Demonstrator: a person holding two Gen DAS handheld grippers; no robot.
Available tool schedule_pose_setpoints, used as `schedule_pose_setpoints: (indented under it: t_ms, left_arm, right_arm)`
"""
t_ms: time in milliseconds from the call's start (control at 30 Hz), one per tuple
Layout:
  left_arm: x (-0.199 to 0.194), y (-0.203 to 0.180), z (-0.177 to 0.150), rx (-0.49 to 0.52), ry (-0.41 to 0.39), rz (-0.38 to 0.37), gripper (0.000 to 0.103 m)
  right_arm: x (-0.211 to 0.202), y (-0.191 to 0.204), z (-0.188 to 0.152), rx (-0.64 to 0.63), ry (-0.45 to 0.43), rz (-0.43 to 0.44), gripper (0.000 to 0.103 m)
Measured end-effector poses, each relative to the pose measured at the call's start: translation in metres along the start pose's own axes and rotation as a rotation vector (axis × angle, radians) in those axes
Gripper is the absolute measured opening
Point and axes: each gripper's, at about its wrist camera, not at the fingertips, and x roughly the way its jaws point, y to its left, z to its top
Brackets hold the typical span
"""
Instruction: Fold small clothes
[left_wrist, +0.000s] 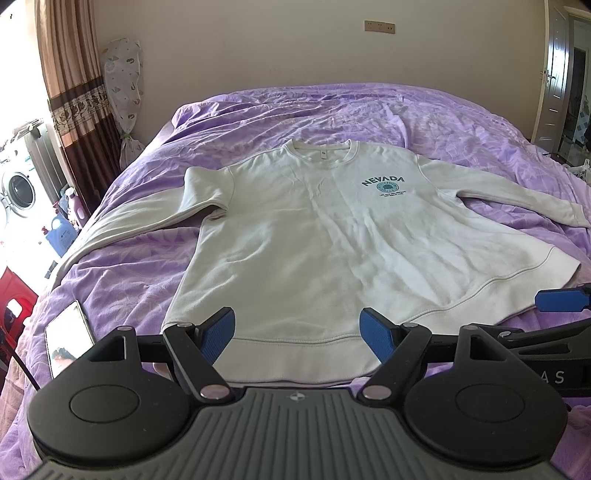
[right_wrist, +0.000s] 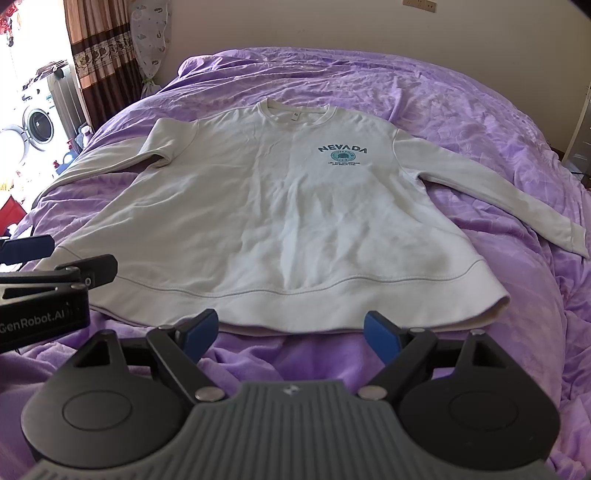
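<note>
A cream long-sleeved sweatshirt (left_wrist: 314, 236) with a teal "NEVADA" print lies spread flat, front up, on the purple bedspread (left_wrist: 369, 110), neck away from me and both sleeves out to the sides. It also shows in the right wrist view (right_wrist: 288, 206). My left gripper (left_wrist: 297, 325) is open and empty, hovering over the sweatshirt's hem. My right gripper (right_wrist: 291, 330) is open and empty, just in front of the hem over bare bedspread (right_wrist: 406, 74). The right gripper (left_wrist: 561, 301) shows at the right edge of the left wrist view, and the left gripper (right_wrist: 26, 247) at the left edge of the right wrist view.
A phone (left_wrist: 68, 334) lies on the bed to the left of the hem. A washing machine (left_wrist: 18, 188), detergent bottles (left_wrist: 62, 232) and a brown curtain (left_wrist: 70, 81) stand left of the bed. A door (left_wrist: 557, 74) is at the far right.
</note>
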Motion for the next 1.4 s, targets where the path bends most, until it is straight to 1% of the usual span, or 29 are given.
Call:
schedule_pose_setpoints:
  t_ms: [833, 900, 933, 1033, 1100, 1167, 1300, 1400]
  left_arm:
    - [0.0, 0.0, 0.0, 0.0, 0.003, 0.0, 0.09]
    - [0.0, 0.0, 0.0, 0.002, 0.003, -0.003, 0.09]
    - [0.001, 0.002, -0.005, 0.001, 0.002, -0.006, 0.09]
    - [0.0, 0.006, 0.0, 0.001, 0.002, -0.019, 0.089]
    - [0.003, 0.017, 0.009, -0.006, -0.019, -0.027, 0.089]
    - [0.004, 0.027, 0.013, -0.007, -0.038, -0.007, 0.089]
    - [-0.001, 0.06, 0.043, -0.029, -0.102, 0.043, 0.088]
    - [-0.003, 0.097, 0.069, -0.079, -0.147, 0.097, 0.087]
  right_arm:
    - [-0.001, 0.0, 0.0, 0.0, 0.003, 0.001, 0.082]
    - [-0.001, 0.0, 0.001, 0.0, 0.004, 0.002, 0.082]
    - [0.0, 0.0, 0.0, 0.0, 0.006, 0.004, 0.082]
    - [0.003, -0.001, 0.0, -0.003, 0.015, 0.019, 0.082]
    - [0.005, -0.004, 0.005, -0.009, 0.025, 0.034, 0.082]
    - [0.005, -0.008, 0.013, -0.012, 0.013, 0.045, 0.082]
    - [0.0, -0.014, 0.039, -0.064, -0.052, 0.022, 0.082]
    - [-0.001, -0.02, 0.063, -0.091, -0.102, 0.023, 0.082]
